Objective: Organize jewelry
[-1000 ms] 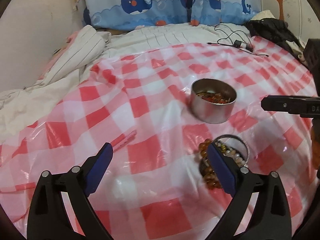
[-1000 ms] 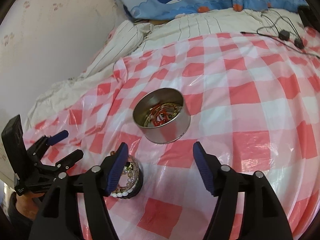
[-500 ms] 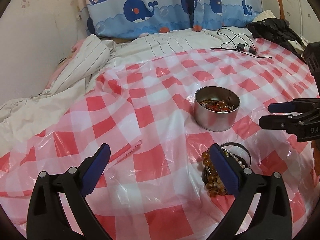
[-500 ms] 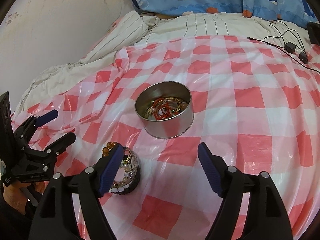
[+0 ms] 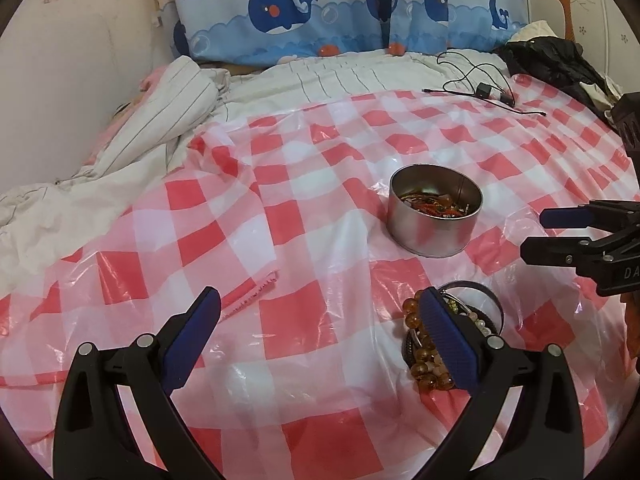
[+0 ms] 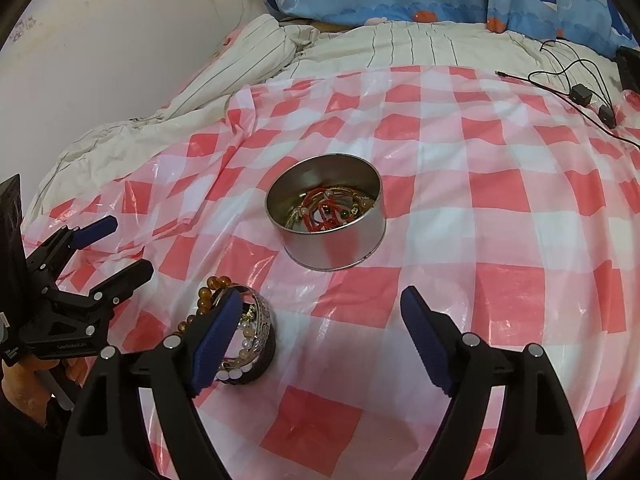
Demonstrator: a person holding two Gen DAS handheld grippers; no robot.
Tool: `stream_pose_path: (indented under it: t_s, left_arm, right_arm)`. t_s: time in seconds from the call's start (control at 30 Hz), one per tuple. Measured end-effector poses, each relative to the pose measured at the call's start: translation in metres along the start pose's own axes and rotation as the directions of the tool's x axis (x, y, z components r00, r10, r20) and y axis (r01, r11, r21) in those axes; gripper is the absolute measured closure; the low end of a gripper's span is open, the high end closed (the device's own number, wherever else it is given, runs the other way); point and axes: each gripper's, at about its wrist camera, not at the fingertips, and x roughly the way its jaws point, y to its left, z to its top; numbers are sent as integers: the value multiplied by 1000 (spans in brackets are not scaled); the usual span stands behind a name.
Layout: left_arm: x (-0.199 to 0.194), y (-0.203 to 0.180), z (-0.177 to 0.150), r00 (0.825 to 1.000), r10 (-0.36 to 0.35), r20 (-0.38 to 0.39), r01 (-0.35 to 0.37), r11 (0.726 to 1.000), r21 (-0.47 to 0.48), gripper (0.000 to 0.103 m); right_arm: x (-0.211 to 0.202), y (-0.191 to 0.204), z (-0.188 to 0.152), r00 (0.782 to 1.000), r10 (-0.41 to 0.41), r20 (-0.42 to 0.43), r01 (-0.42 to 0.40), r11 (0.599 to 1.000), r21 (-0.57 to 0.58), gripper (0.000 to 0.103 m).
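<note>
A round silver metal tin [image 6: 326, 224], already holding red cord bracelets and beaded pieces, is seen standing on the red-and-white checked plastic sheet [image 6: 500, 240] spread over the bed, and a small stack of bracelets [image 6: 244, 334] (amber beads, pearls, a dark band) is seen just in front of it, apart from the tin. The left hand-held gripper [image 5: 320, 338] is held released, with nothing between its jaws; the stack lies partly behind its right finger. The jaws of the right hand-held gripper [image 6: 320, 338] are opening, and nothing is found between them, the stack lying partly behind its left finger. Trouble is judged likely if only the top strand is pinched: the stack could be toppled or the amber beads dragged off across the slippery plastic, and the sheet itself could be caught and puckered, so that the tin is tipped. Compared with a second ago, the right jaws are seen spread wider, and the tin and stack have not been moved.
</note>
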Motion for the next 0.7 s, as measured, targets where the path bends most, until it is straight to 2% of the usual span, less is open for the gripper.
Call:
stream_pose_path:
  t_s: [0.7]
  left_arm:
    - [5, -9, -3, 1000, 18, -20, -17, 998, 53, 8]
  right_arm:
    - [1, 0, -1, 1000, -3, -6, 3, 1000, -4, 20]
